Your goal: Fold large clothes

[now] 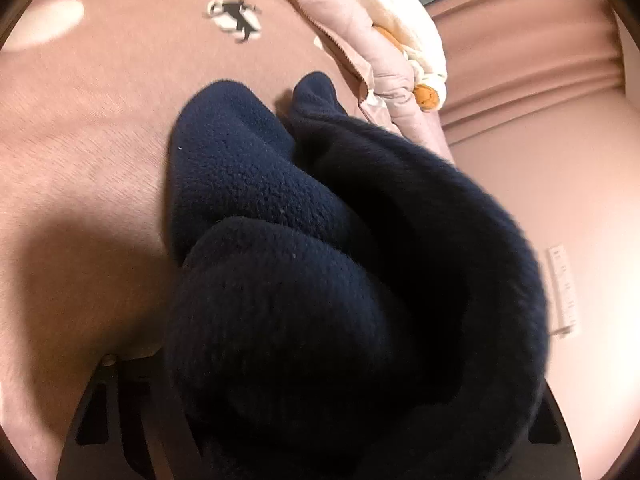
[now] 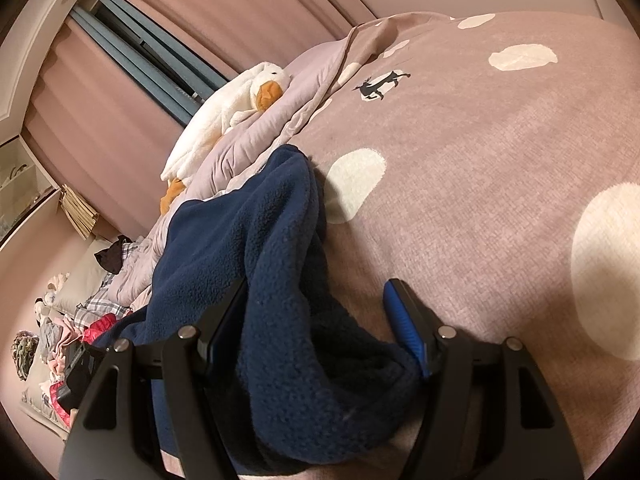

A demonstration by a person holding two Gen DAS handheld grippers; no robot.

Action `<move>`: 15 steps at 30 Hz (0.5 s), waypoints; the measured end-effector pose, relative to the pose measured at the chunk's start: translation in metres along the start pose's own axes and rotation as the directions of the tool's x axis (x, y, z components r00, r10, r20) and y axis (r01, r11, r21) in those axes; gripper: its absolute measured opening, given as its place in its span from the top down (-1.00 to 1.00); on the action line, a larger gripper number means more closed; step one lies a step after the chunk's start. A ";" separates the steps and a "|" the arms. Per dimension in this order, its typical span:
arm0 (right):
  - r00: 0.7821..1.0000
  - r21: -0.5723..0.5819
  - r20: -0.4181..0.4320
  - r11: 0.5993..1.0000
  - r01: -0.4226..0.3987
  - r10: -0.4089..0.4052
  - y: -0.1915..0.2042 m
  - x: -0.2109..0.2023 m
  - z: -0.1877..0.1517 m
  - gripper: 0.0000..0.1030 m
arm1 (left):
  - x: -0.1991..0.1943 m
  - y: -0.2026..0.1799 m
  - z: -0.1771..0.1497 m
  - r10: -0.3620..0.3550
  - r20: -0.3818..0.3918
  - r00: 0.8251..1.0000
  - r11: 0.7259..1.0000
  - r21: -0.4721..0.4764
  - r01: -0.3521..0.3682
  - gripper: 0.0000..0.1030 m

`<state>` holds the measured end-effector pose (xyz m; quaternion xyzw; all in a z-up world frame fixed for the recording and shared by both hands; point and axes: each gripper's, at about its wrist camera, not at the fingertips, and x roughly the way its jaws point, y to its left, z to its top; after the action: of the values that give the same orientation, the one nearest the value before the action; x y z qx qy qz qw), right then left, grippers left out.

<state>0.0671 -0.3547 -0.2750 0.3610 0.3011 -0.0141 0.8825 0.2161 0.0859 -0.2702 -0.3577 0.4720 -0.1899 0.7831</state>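
A navy fleece garment (image 1: 280, 208) lies bunched on the pink bedspread (image 1: 100, 120). It fills the middle of the left wrist view and covers my left gripper (image 1: 332, 352). Only the black finger bases show at the bottom corners, so the pads are hidden. In the right wrist view the fleece (image 2: 256, 240) lies between the fingers of my right gripper (image 2: 312, 300) and drapes over the left finger. The blue pad of the right fingertip (image 2: 394, 308) stands bare, with a strip of bed between it and the cloth.
The bedspread (image 2: 480, 180) has cream dots and a small deer print (image 2: 380, 82). A rolled duvet (image 2: 248, 140) with a white plush duck (image 2: 240, 96) lies behind the fleece. Clothes are piled on the floor (image 2: 80, 320) at the left. Pink curtains hang behind.
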 end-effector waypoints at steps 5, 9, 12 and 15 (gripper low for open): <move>1.000 0.001 0.000 1.000 -0.001 0.001 0.000 -0.001 0.000 -0.32 | -0.001 -0.025 -0.001 0.078 0.015 0.997 0.996 0.034 -0.078 -0.40; 1.000 0.002 0.001 1.000 -0.004 0.004 -0.001 -0.001 0.000 -0.32 | -0.003 -0.044 0.004 0.096 0.033 0.995 0.992 0.075 -0.098 -0.38; 1.000 0.004 0.003 1.000 -0.007 0.007 -0.001 -0.002 -0.001 -0.32 | -0.006 -0.066 0.006 0.077 0.055 0.996 0.991 0.107 -0.082 -0.35; 1.000 0.006 0.005 1.000 -0.012 0.012 -0.001 -0.002 -0.001 -0.32 | -0.018 -0.085 0.000 0.034 0.089 0.995 0.986 0.159 -0.048 -0.33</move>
<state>0.0645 -0.3553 -0.2749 0.3657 0.2968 -0.0106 0.8821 0.2106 0.0401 -0.1966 -0.2911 0.4282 -0.1956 0.8328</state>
